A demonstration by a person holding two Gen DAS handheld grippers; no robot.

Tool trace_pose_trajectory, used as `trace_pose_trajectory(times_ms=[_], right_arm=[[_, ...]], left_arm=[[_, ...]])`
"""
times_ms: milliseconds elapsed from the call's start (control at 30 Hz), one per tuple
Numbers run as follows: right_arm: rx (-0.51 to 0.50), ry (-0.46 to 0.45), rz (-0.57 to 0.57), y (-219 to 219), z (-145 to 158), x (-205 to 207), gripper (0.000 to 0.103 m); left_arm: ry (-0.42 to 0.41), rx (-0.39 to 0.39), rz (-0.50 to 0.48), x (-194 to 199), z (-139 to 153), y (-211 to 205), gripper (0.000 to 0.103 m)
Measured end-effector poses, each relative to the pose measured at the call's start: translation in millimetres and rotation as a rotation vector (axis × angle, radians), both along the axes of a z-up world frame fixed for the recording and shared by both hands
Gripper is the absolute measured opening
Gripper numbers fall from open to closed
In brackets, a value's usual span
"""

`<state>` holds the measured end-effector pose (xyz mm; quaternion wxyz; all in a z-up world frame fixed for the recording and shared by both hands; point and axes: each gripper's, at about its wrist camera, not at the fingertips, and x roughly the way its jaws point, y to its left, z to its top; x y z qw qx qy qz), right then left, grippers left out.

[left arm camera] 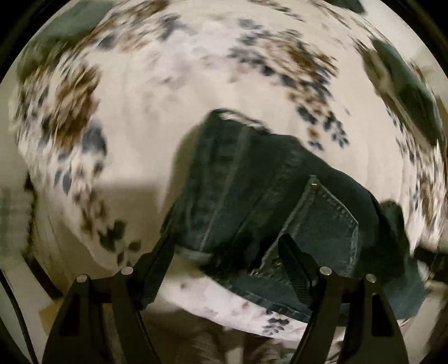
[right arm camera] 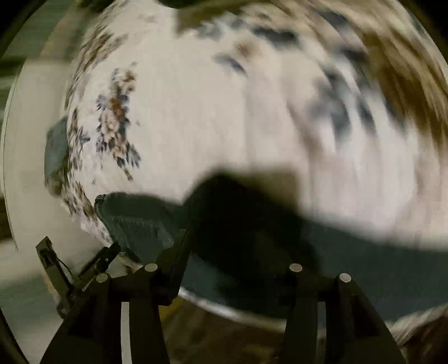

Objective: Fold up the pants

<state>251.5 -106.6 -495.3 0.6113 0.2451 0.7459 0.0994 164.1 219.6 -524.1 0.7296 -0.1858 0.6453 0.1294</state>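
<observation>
Dark blue jeans lie bunched on a white bedcover with brown and blue flower print, close to its near edge. A back pocket faces up. My left gripper points down at the jeans with its jaws wide apart, and one finger rests over the denim near the pocket without pinching it. In the blurred right wrist view the jeans run across the bottom in deep shadow. My right gripper hovers over them with its jaws apart and no fabric visibly squeezed.
The bed's near edge curves just below the jeans, with floor beyond. Dark grey-green cloth lies at the far left and far right of the bed. A black jointed piece with a wire sits low left in the right wrist view.
</observation>
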Motion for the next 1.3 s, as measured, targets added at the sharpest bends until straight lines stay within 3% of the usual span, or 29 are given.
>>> trace_pose_trajectory(times_ms=[100,300,333,367,400,433,533,700,867,967,1033,1100,1167,1200,1233,1300], right_arm=[[0.026,0.100,-0.187,-15.9,-17.8,-61.1,0.051],[0.077,0.284,-0.536,-13.4,-96.7,-128.6,0.051],[0.086,0.280,-0.567,-13.2,-102.2,-132.7,0.049],[0.078,0.264,-0.589,-14.9,-105.0,-136.5,0.039],[0.061,0.253,-0.600,-14.4,-104.9,-139.0,0.016],[0.059,0.224,-0.621,-14.5,-102.4,-142.5,0.007],[0.037,0.162,-0.620,-10.0,-87.8,-148.5,0.005],[0.007,0.093,-0.538,-9.0,-50.1,-162.6,0.005],[0.005,0.136,-0.492,-17.3,-45.7,-170.9,0.004],[-0.022,0.235,-0.373,-1.8,-76.6,-151.0,0.009],[-0.080,0.261,-0.239,2.9,-72.4,-133.6,0.021],[-0.123,0.196,-0.119,8.5,-43.8,-110.7,0.052],[-0.096,0.126,-0.070,12.6,-20.5,-87.4,0.065],[-0.083,0.085,-0.031,17.0,-8.7,-68.5,0.066],[-0.087,0.054,0.007,21.9,-2.0,-49.3,0.066],[-0.110,-0.013,0.093,40.7,3.3,0.7,0.066]], left_arm=[[0.018,-0.064,0.113,-14.1,-10.6,21.8,0.075],[0.081,-0.177,0.238,-21.5,-59.4,38.6,0.073],[0.069,-0.189,0.250,-20.7,-64.2,39.7,0.068],[0.065,-0.179,0.252,-19.6,-65.8,40.1,0.066],[0.044,-0.167,0.251,-19.0,-64.4,39.8,0.055],[0.022,-0.162,0.244,-19.4,-62.4,38.9,0.041],[-0.011,-0.104,0.208,-17.6,-46.8,32.4,0.026],[-0.033,-0.128,0.234,-42.0,-20.5,50.4,0.022],[0.021,-0.130,0.214,-59.2,-28.3,42.9,0.023],[0.073,-0.144,0.213,-59.0,-42.1,38.1,0.033],[0.083,-0.174,0.225,-59.0,-37.9,45.4,0.036],[0.099,-0.146,0.179,-54.5,-21.1,45.9,0.037],[0.076,-0.093,0.127,-49.3,-2.5,44.4,0.055],[0.061,-0.032,0.087,-42.9,8.6,41.9,0.082],[0.045,0.008,0.062,-36.7,15.1,39.4,0.098],[-0.005,0.093,0.019,-21.0,25.4,33.9,0.098]])
